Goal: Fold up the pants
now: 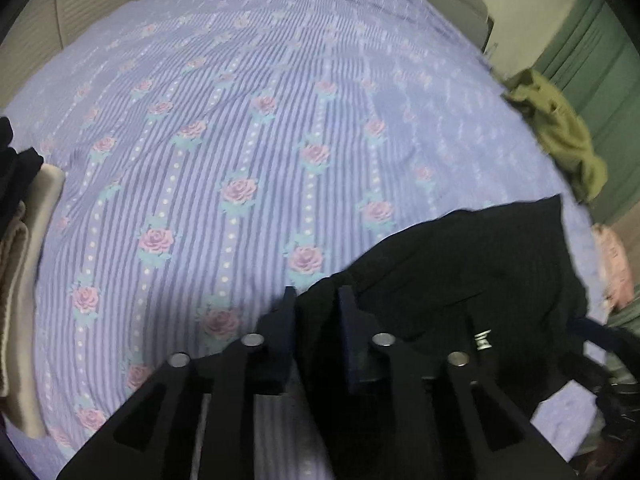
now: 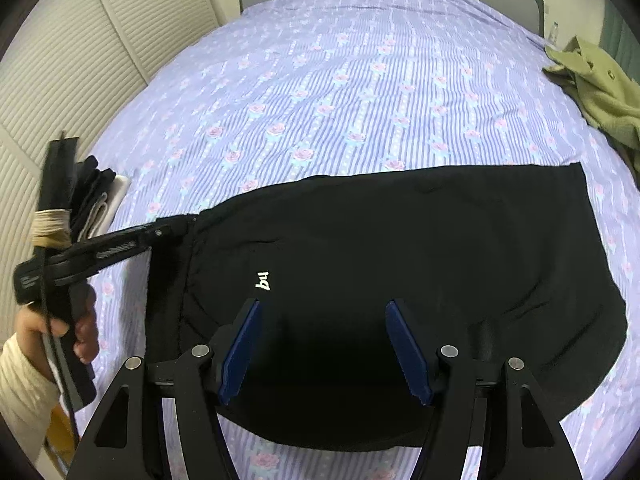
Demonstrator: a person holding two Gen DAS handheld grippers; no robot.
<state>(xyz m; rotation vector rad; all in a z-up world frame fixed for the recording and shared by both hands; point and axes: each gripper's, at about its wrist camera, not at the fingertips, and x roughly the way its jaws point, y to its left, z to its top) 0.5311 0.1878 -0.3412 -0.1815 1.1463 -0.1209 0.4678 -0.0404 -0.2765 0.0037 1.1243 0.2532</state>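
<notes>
Far left on the bed, a stack of folded clothes sits at the edge. Your left claw is clamped on the waistband corner of the black pants, left side of the garment. The pants lie spread flat across the near part of the bed, white logo up. Your right claw hovers over the near middle of the pants, jaws wide apart. An olive garment lies far right.

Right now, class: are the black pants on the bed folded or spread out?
Folded: the black pants lie as one compact, flat block on the bedspread, no separate legs showing; the left claw grips one edge.
</notes>
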